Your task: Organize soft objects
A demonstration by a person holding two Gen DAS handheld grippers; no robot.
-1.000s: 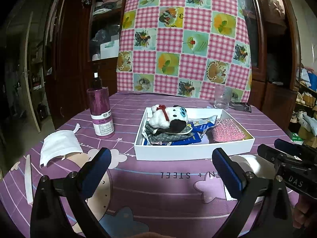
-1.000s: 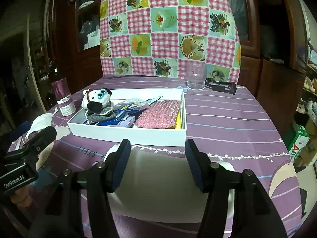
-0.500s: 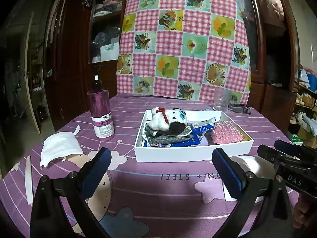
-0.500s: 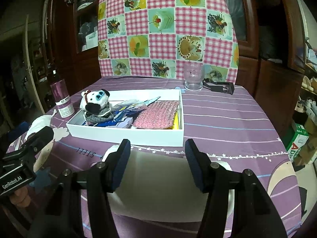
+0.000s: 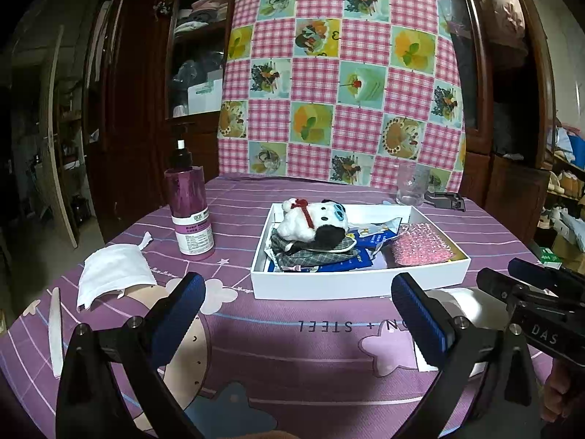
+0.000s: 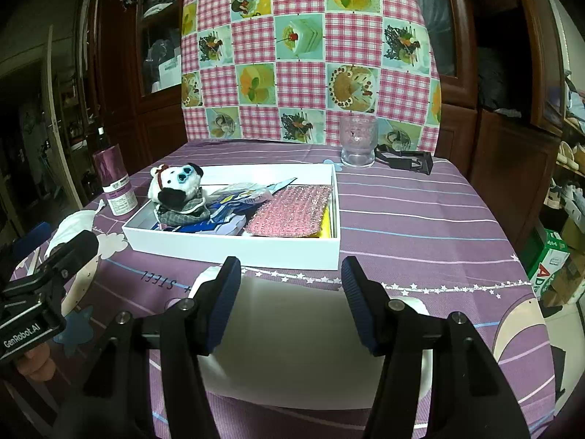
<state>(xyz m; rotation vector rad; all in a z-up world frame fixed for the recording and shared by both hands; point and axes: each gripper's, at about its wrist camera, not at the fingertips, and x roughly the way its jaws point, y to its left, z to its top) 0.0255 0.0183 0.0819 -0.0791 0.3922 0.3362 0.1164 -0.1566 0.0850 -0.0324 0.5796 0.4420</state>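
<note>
On the purple tablecloth (image 5: 329,333), a white face mask (image 5: 113,270) lies at left near the table edge. Centre: white tray (image 5: 358,283), long axis left-right, holds a plush panda (image 5: 310,219), plaid cloth (image 5: 310,254) and pink sponge (image 5: 420,248). Left gripper (image 5: 298,314) and right gripper (image 6: 290,294): fingers spread, empty.

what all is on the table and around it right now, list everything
box: 1, white, centre of table
plush toy: 1, white and black, in box, on grey checked cloth
blue packets: a few, in box
sponge pad: 1, pink, in box
spray bottle: 1, purple, left of box
face mask: 1, white, near left edge
white item: 1, under right tool
glass: 1, clear, behind box
black clip: 1, beside glass
checked cloth: 1, pink, behind table
left tool: open, empty
right tool: open, empty
</note>
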